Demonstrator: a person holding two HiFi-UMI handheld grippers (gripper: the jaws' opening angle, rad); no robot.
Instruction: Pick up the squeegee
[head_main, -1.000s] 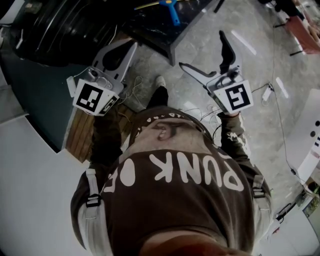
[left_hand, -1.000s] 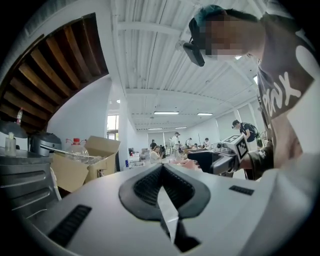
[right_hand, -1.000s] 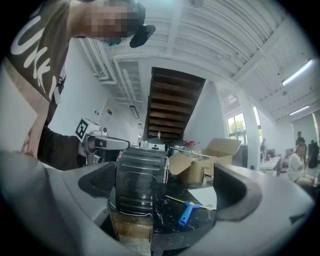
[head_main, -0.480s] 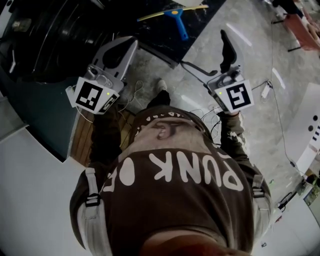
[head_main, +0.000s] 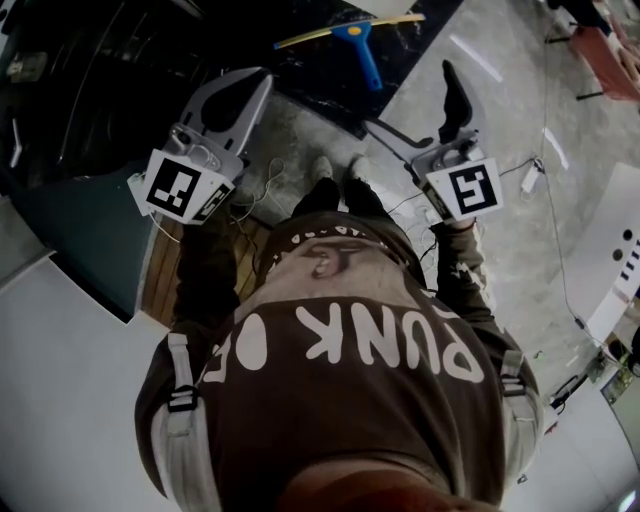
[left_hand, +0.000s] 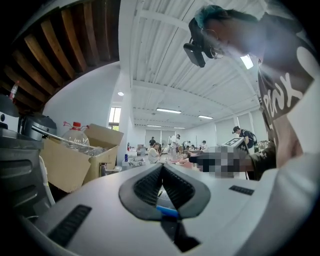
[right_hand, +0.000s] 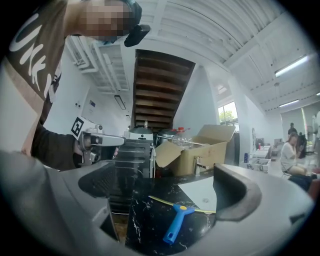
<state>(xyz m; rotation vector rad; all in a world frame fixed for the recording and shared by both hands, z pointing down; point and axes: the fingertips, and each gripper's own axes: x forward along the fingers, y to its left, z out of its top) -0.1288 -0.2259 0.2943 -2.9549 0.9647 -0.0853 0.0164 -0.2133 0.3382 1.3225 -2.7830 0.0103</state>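
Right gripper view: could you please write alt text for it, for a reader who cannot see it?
The right hand-held gripper, jaws wide open and empty, frames a blue-handled squeegee lying flat on a black marbled counter beyond it. Behind stands an open cardboard box; the left hand-held gripper shows at left.

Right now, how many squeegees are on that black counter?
1. The blue-handled squeegee lies flat on the black counter, ahead of the open right gripper, untouched. Parts of the counter outside the frame could hide others.
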